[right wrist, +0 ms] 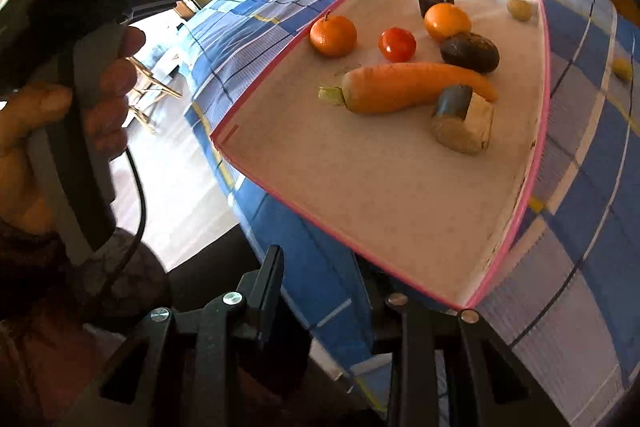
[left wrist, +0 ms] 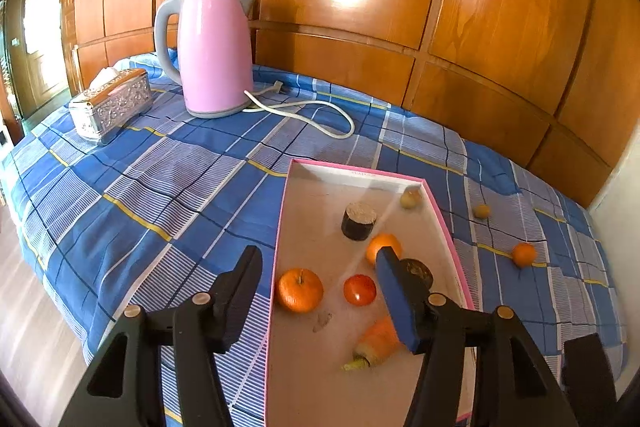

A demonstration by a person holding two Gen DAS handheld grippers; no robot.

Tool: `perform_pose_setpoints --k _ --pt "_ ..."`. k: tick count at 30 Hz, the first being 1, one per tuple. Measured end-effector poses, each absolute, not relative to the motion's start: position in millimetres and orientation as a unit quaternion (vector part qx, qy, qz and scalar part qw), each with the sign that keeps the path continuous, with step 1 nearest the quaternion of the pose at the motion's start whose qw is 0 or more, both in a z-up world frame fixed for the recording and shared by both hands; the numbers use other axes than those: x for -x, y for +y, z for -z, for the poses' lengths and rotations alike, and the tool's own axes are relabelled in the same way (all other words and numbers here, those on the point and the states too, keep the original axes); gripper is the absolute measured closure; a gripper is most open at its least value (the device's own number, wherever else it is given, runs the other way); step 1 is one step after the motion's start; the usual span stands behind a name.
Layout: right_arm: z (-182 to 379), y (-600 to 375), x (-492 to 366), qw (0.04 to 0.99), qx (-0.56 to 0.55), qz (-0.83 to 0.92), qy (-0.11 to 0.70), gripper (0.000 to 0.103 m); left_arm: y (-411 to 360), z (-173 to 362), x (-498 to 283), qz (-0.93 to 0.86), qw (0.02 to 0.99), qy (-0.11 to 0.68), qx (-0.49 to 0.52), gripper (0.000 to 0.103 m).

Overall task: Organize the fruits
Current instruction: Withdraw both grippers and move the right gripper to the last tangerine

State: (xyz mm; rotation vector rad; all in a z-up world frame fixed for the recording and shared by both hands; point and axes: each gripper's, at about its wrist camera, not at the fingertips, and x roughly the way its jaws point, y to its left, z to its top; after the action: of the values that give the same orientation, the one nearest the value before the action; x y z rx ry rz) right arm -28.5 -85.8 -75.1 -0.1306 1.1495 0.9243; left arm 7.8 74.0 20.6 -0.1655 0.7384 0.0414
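A pink-rimmed white box (left wrist: 354,173) (right wrist: 304,219) lies on the blue checked cloth. Inside are two mandarins (left wrist: 300,289) (left wrist: 380,243), a red tomato (left wrist: 359,289), a carrot (left wrist: 378,345) (right wrist: 404,87), a dark avocado (right wrist: 470,51), a dark cut piece (left wrist: 359,221) and a small pale fruit (left wrist: 410,198). A cut dark-skinned piece (right wrist: 462,119) lies by the carrot. My left gripper (left wrist: 320,267) is open and empty above the box's near end. My right gripper (right wrist: 332,275) is open and empty at the box's near corner, its right finger hidden.
A pink kettle (left wrist: 212,51) with a white cord (left wrist: 316,111) and a silver tissue box (left wrist: 112,103) stand at the back. A small orange (left wrist: 524,254) and a pale fruit (left wrist: 481,211) lie on the cloth right of the box. Wooden panels behind.
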Motion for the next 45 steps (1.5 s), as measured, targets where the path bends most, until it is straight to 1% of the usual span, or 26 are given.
perform_pose_setpoints --k 2,3,4,14,17,22,29,39,41,45 --pt "70.3 -79.2 32.8 0.732 0.063 -0.44 0.517 0.07 72.8 -21.2 -8.0 -0.018 0.929 0.362 0.078 0.041" --pt "66.6 -76.4 36.9 0.725 0.07 -0.454 0.513 0.07 72.5 -21.7 -8.2 -0.018 0.929 0.362 0.077 0.038" --pt "63.6 -74.4 40.2 0.723 0.075 -0.462 0.508 0.07 72.0 -22.2 -8.5 -0.018 0.929 0.361 0.077 0.037" --pt "42.6 -91.7 42.7 0.76 0.067 -0.44 0.473 0.07 57.4 -23.1 -11.9 -0.01 0.929 0.366 0.063 0.036" --pt "33.6 -103.0 40.8 0.777 0.062 -0.427 0.458 0.07 52.4 -23.3 -14.2 -0.007 0.928 0.368 0.059 0.034" --pt "24.3 -119.2 26.6 0.834 0.061 -0.348 0.424 0.07 42.0 -24.1 -19.4 0.002 0.927 0.37 0.055 0.034" --pt "20.1 -160.2 4.0 0.88 0.018 -0.251 0.403 0.07 16.7 -21.2 -28.3 0.032 0.924 0.379 0.035 0.034" --pt "29.7 -237.1 -23.8 0.911 -0.061 -0.088 0.398 0.07 -32.6 -13.2 -47.2 0.094 0.915 0.392 -0.001 0.033" --pt "32.4 -254.9 -31.1 0.911 -0.073 -0.059 0.401 0.07 -40.1 -11.8 -51.9 0.095 0.914 0.395 -0.003 0.029" --pt "35.4 -274.8 -42.9 0.912 -0.078 -0.028 0.402 0.07 -55.0 -7.2 -63.2 0.109 0.909 0.402 0.005 0.028"
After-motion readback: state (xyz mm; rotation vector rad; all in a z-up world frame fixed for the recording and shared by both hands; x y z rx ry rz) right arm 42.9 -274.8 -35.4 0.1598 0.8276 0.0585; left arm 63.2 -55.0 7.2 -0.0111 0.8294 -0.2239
